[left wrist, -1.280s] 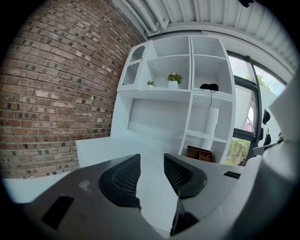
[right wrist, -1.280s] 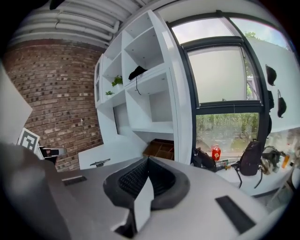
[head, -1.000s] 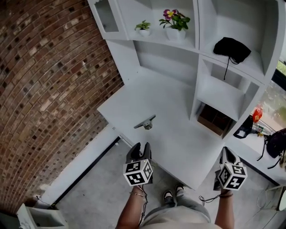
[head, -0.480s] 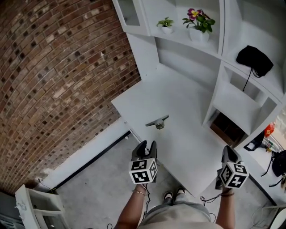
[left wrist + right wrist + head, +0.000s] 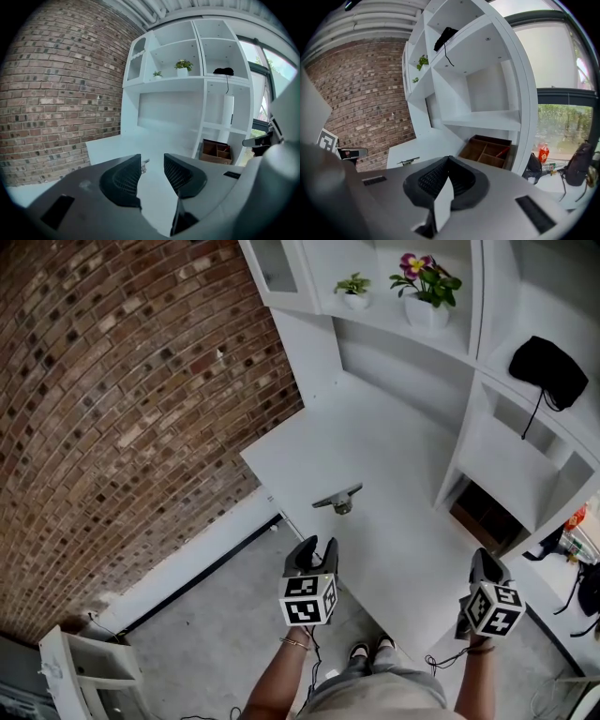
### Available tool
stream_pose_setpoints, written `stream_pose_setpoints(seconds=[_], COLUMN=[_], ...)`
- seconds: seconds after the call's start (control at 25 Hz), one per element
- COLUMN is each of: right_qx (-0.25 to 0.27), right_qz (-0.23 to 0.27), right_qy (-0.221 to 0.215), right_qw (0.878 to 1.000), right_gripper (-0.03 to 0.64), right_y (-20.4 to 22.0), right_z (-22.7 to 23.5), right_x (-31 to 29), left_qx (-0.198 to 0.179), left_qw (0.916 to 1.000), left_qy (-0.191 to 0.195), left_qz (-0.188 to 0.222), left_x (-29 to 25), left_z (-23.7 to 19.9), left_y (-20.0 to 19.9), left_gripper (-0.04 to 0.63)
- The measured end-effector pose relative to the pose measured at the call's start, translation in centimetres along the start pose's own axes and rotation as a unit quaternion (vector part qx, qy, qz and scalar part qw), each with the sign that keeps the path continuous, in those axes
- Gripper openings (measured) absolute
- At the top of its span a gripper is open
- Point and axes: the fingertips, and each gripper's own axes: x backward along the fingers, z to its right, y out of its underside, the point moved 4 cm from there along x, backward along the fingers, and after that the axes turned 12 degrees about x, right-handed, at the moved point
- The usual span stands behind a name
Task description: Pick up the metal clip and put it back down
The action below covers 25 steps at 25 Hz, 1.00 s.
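Now: metal clip lying on white desk, brick wall alongside.

Red brick wall at left; white desk beside it, below white shelving; small green plant near a flowering plant on a shelf; black corded pouch in a cubby; divided wooden tray lower down.

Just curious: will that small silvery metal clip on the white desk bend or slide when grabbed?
Likely stiff: the small silvery metal clip looks thin but rigid. It may skid, since the white desk looks smooth. Rolling seems unlikely given its flat arm.
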Motion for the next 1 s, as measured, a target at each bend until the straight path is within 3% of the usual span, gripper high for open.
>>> stream_pose_setpoints(seconds=[0.48, 0.84, 1.0], right_qx=[-0.005, -0.006, -0.003], right_qz=[-0.027, -0.050, -0.064], right_qy=[-0.013, -0.004, -0.001], right_qw=[1.000, 0.999, 0.998], right_gripper=[0.002, 0.002, 0.002], right_y=[1.2, 2.8, 3.7], right_z=[-0.5, -0.9, -0.8], right_x=[-3.2, -4.9, -5.7], left_qx=[-0.111, -0.176, -0.225], left_qw=[0.9919, 0.9769, 0.9638], left_qy=[0.024, 0.047, 0.052], left_qz=[-0.057, -0.111, -0.134], left_x=[-3.4, -6.7, -9.2], left_z=[0.0, -0.7, -0.8], left_y=[-0.5, 0.4, 0.9], left_gripper=[0.149, 0.149, 0.149])
